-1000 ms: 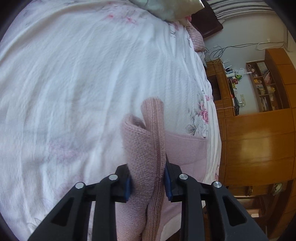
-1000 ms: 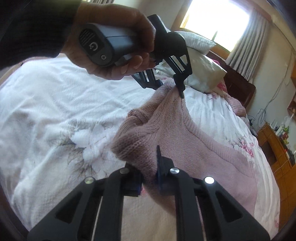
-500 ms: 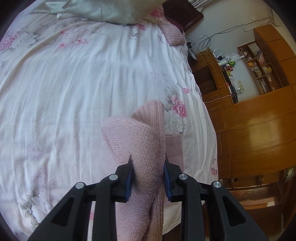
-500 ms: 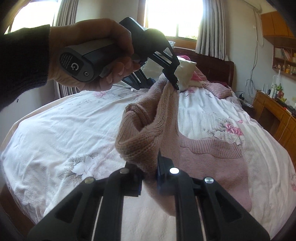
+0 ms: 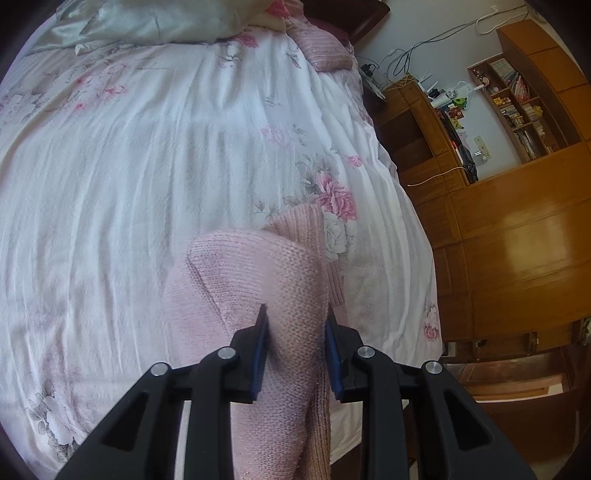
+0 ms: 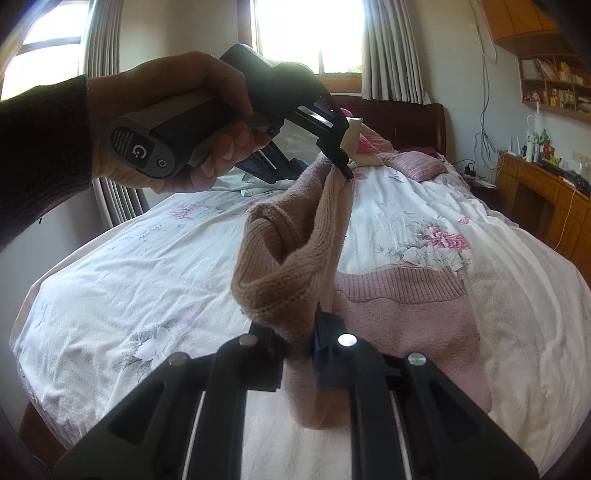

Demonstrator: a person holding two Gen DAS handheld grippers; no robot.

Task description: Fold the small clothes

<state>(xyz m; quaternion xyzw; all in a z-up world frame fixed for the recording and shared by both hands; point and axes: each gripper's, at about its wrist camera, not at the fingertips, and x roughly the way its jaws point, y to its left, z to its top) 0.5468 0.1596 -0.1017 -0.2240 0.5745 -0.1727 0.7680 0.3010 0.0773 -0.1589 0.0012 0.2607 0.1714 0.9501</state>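
Observation:
A pink knitted sweater (image 6: 402, 325) is held up over the bed, its ribbed hem and lower part still lying on the sheet. My left gripper (image 5: 295, 325) is shut on a bunched fold of the sweater (image 5: 266, 273). In the right wrist view that same left gripper (image 6: 332, 162) pinches the top edge, held by a person's hand (image 6: 177, 122). My right gripper (image 6: 299, 339) is shut on the near fold. The cloth hangs slack between both grips.
The bed (image 5: 129, 166) carries a white floral sheet, with pillows (image 5: 147, 22) at the head and a pink striped cushion (image 6: 413, 162). Wooden cabinets and shelves (image 5: 517, 221) stand along the bed's side. Curtained windows (image 6: 306, 37) are behind the headboard.
Both grippers have lifted the sweater higher off the bed and tilted up, so more of the bed head and room shows. The fold between them has drawn closer together.

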